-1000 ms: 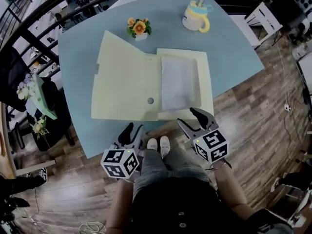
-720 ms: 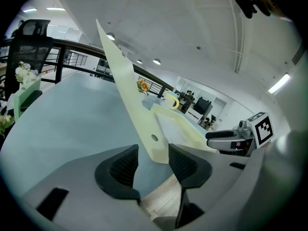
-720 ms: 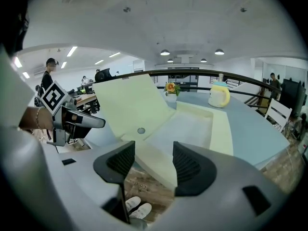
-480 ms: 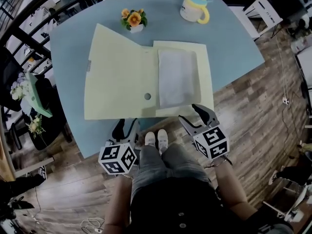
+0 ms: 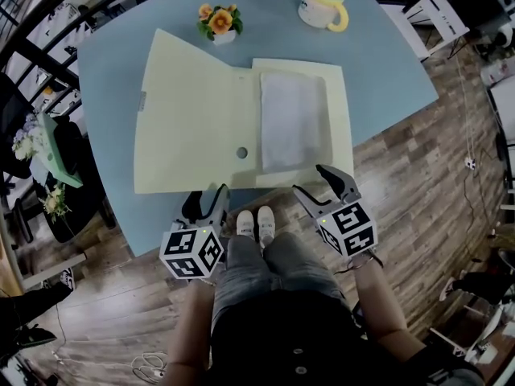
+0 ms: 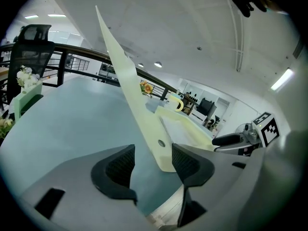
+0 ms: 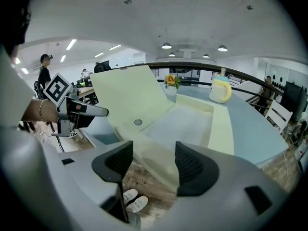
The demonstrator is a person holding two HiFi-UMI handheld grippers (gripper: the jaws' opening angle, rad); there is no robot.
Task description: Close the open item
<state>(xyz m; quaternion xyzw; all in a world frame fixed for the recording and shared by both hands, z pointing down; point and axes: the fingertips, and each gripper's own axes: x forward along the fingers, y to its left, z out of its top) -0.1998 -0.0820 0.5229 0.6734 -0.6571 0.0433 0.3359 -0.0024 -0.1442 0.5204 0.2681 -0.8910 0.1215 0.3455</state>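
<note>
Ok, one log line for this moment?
folder: open on table; left claw: jaws just opened wider, nothing gripped, folder edge just ahead; right claw: jaws just opened wider, folder edge between, ungripped

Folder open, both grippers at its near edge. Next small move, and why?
Probably ease the left gripper forward onto the near edge of the cover. Its jaws have just been opening, the edge shows between them ungripped, and the cover lies open left of the tray.

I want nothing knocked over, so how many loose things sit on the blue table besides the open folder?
2: a flower pot just beyond the folder, and a yellow mug near the far right edge of the table. Nothing looks hidden.
</note>
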